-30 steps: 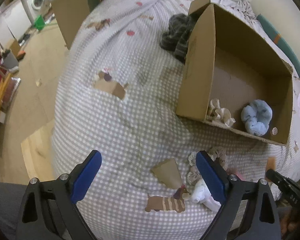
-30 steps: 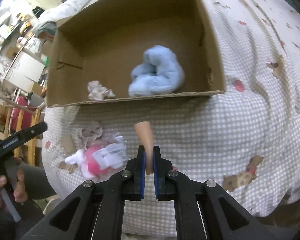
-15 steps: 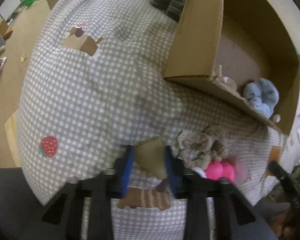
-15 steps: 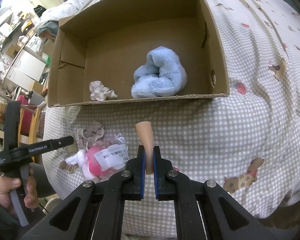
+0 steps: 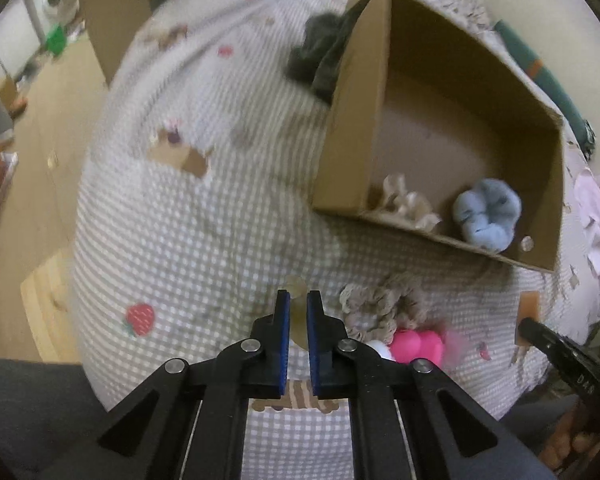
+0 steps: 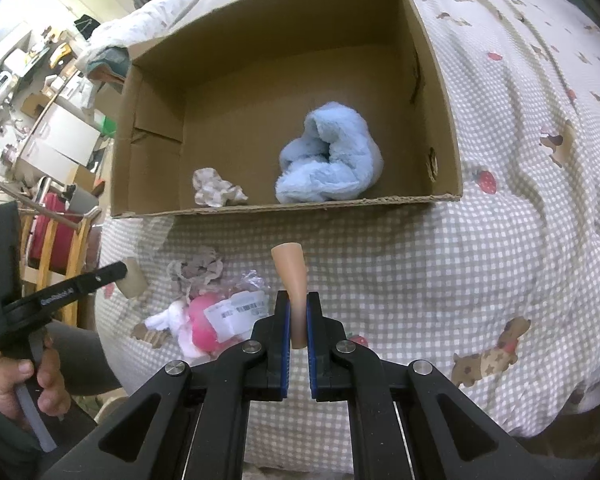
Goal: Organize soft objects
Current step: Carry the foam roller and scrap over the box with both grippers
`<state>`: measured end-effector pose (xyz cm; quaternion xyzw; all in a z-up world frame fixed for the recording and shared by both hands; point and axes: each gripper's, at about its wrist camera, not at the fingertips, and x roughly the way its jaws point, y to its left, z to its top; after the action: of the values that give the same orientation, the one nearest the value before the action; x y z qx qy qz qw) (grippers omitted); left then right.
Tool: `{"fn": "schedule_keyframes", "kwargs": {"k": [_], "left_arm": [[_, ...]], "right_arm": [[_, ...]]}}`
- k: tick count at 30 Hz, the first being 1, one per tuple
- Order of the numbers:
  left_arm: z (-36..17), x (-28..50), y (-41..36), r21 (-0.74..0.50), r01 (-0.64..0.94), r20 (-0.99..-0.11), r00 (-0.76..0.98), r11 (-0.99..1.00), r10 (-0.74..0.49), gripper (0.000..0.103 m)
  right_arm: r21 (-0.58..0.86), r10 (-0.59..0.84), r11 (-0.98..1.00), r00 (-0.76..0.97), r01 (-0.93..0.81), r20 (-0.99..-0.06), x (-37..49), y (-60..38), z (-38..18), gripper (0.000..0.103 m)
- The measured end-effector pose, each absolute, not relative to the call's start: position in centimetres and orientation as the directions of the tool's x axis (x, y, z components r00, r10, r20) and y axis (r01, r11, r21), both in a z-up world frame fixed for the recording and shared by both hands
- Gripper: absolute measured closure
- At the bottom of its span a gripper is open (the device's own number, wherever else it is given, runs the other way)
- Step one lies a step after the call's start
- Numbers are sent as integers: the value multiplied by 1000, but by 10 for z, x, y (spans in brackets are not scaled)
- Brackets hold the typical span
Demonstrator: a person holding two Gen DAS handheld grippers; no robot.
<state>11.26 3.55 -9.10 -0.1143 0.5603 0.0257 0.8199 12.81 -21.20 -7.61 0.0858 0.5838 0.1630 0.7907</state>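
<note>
Left gripper (image 5: 298, 312): clamped on a tan sponge (image 5: 296, 292)
Right gripper (image 6: 299, 320): clamped on a peach sponge (image 6: 290, 276) — cardboard box (image 6: 440, 128) at 12 o'clock

The cardboard box (image 6: 440, 80) is matt brown with a raw corrugated edge. Inside lies a fluffy pale-blue plush cloth (image 6: 330, 160). The checked quilt (image 6: 500, 240) beneath is soft woven fabric. The peach wedge (image 6: 292, 280) looks smooth and matt, like foam. Crinkly glossy plastic wraps the pink toy (image 6: 216, 320).
</note>
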Motion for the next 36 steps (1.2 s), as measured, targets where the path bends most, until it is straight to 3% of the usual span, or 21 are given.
{"fn": "schedule_keyframes", "kwargs": {"k": [14,24,30,36], "left_arm": [[-16,88,0,-159,-21,-817,564,987,-119,95],[27,129,-2,-183,45,-755,634,982,-170,95],[23,162,-8,-149,77,-757,633,986,-164,95],[-20,179,-14,-107,95,-792,594,990,-143,95]], "right_arm": [[377,451,891,413,-251,-791,120,-206,-28,94],[443,504,863,464,-243,-728,147,-209,14,94],[409,483,875,462,-257,-744,177,-201,10,94],[448,488,872,432,-198,-758,189,-205,-26,94]]}}
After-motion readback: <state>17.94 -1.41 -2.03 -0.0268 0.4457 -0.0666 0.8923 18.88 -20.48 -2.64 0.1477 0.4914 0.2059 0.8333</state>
